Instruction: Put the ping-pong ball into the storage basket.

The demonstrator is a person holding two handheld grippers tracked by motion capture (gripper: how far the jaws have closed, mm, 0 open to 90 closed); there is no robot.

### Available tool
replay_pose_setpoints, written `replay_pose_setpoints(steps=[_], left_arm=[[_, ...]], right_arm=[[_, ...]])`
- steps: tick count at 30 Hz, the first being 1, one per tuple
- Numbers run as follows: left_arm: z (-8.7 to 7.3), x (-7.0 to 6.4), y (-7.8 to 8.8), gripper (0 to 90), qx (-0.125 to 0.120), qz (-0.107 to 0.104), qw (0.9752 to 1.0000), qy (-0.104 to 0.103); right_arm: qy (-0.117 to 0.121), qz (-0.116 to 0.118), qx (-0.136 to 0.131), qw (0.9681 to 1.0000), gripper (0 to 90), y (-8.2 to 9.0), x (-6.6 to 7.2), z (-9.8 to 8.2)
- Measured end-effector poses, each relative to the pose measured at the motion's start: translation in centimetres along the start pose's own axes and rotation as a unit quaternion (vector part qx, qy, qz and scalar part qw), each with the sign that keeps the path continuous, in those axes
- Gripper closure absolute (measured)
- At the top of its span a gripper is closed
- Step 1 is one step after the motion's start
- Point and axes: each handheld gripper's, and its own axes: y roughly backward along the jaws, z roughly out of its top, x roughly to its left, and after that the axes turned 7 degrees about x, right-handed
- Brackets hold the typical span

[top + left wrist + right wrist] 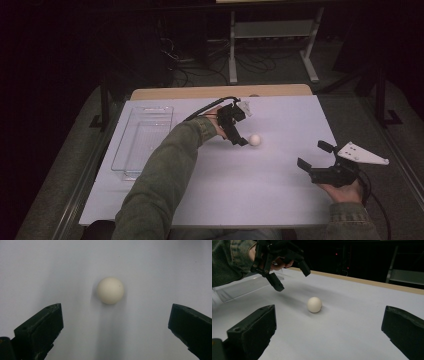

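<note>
- The white ball (255, 139) rests on the pale desk (250, 195) near its middle, free of everything around it.
- The left gripper (239, 139) hangs just beside and above the ball, pointing down at it; in the left gripper view the ball (110, 290) lies ahead of the spread fingers (40, 327), roughly centred between them and slightly toward the far side.
- Those fingers stand wide apart and touch nothing.
- The right gripper (312, 161) sits well apart near the desk's right edge, its fingers (253, 331) likewise spread and empty, aimed toward the ball (314, 304).
- The left hand is clearly the nearer one; a short drop forward should bring the ball between its fingers.
- Being round, the ball has no long axis, so any closing direction would serve, though it may roll if nudged.
- A clear tray (142, 141) lies to the left on the desk.
</note>
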Motion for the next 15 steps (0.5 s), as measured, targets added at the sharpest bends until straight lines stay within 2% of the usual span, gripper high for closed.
replay_pose_setpoints(steps=[8, 15], left_arm=[[0.4, -0.1, -1.1, 0.0, 0.002, -0.009, 1.0, -0.002], [0.5, 0.1, -1.7, 0.0, 0.009, -0.009, 0.9999, -0.002]], right_arm=[[-0.001, 0.001, -0.001, 1.0, 0.0, 0.1, 0.0, 0.0], [0.0, 0.002, -0.001, 1.0, 0.0, 0.0, 0.0, 0.0]])
